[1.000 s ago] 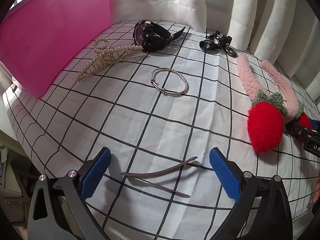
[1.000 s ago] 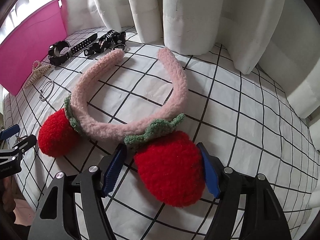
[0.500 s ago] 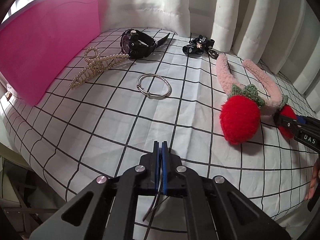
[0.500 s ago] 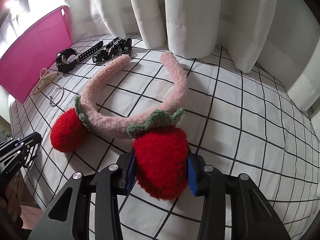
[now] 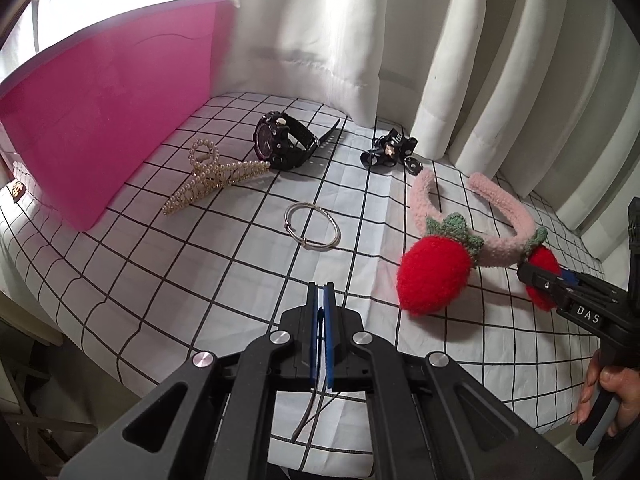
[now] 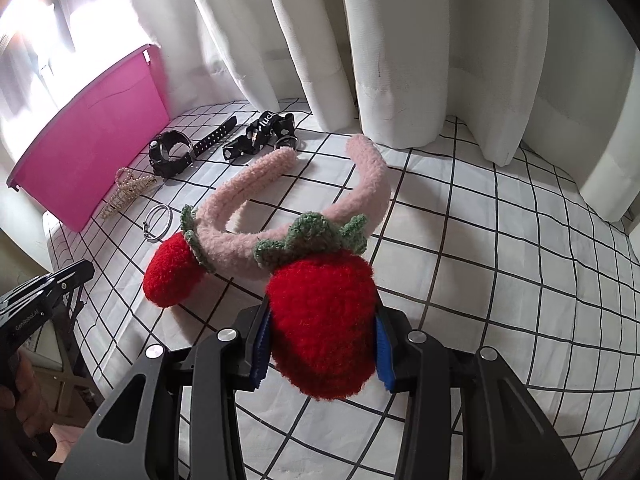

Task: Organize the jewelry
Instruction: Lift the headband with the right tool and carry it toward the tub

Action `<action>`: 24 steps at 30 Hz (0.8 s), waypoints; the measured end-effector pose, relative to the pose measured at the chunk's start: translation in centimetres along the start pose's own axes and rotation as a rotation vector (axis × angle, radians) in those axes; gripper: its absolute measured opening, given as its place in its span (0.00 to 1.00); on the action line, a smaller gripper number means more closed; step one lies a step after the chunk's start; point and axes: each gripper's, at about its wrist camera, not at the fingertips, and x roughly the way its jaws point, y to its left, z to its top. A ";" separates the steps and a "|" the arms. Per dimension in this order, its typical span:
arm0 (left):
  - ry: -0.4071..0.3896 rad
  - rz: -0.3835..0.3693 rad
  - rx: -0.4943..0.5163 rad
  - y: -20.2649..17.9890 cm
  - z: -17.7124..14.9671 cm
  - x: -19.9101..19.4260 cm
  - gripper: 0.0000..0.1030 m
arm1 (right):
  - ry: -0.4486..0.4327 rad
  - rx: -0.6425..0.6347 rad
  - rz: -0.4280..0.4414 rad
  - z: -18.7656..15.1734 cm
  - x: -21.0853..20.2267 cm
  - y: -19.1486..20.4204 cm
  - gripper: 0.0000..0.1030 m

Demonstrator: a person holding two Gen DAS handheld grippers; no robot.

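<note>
My left gripper [image 5: 320, 300] is shut on a thin metal hair clip [image 5: 306, 414], whose ends hang below the jaws above the checked cloth. My right gripper [image 6: 322, 332] is shut on one red strawberry pom [image 6: 324, 312] of the pink fluffy headband [image 6: 240, 192]. Its blue pads press into both sides of the pom. The headband's other strawberry [image 6: 172, 276] and its two ends lie toward the cloth. The left wrist view shows the headband [image 5: 500, 208] at the right with the right gripper [image 5: 548, 284] on it.
A pink bin [image 5: 100, 120] stands at the back left. In front of it lie a pearl claw clip [image 5: 212, 180], a black watch [image 5: 280, 144], a silver bangle [image 5: 312, 228] and a black bow accessory [image 5: 390, 152]. White curtains hang behind. The table edge runs close under both grippers.
My left gripper closed on the hair clip and lifted it off the cloth. My right gripper closed on the strawberry pom and rose a little with it.
</note>
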 end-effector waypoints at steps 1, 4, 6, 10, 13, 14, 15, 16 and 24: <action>-0.008 -0.003 -0.004 0.2 0.3 -0.3 0.03 | -0.005 0.002 0.002 0.0 -0.3 0.0 0.39; -0.035 -0.005 -0.019 0.8 1.5 -1.3 0.03 | -0.022 0.004 0.008 0.2 -0.9 0.4 0.39; -0.056 -0.002 -0.037 1.4 2.4 -2.0 0.03 | -0.030 0.004 0.011 0.4 -1.1 0.7 0.39; -0.097 0.011 -0.055 2.6 4.0 -3.5 0.03 | -0.046 0.005 0.017 0.5 -1.7 1.2 0.39; -0.116 0.017 -0.061 3.3 4.7 -4.3 0.03 | -0.057 0.008 0.021 0.5 -2.1 1.5 0.39; -0.120 0.019 -0.060 3.5 4.8 -4.5 0.03 | -0.061 0.008 0.023 0.6 -2.3 1.6 0.39; -0.124 0.021 -0.056 3.6 4.9 -4.7 0.03 | -0.065 0.008 0.026 0.7 -2.4 1.7 0.39; -0.128 0.022 -0.055 3.7 5.0 -4.9 0.03 | -0.071 0.007 0.028 0.8 -2.7 1.9 0.39; -0.153 -0.011 -0.044 4.4 6.2 -6.6 0.03 | -0.130 -0.012 0.025 2.0 -4.7 3.7 0.39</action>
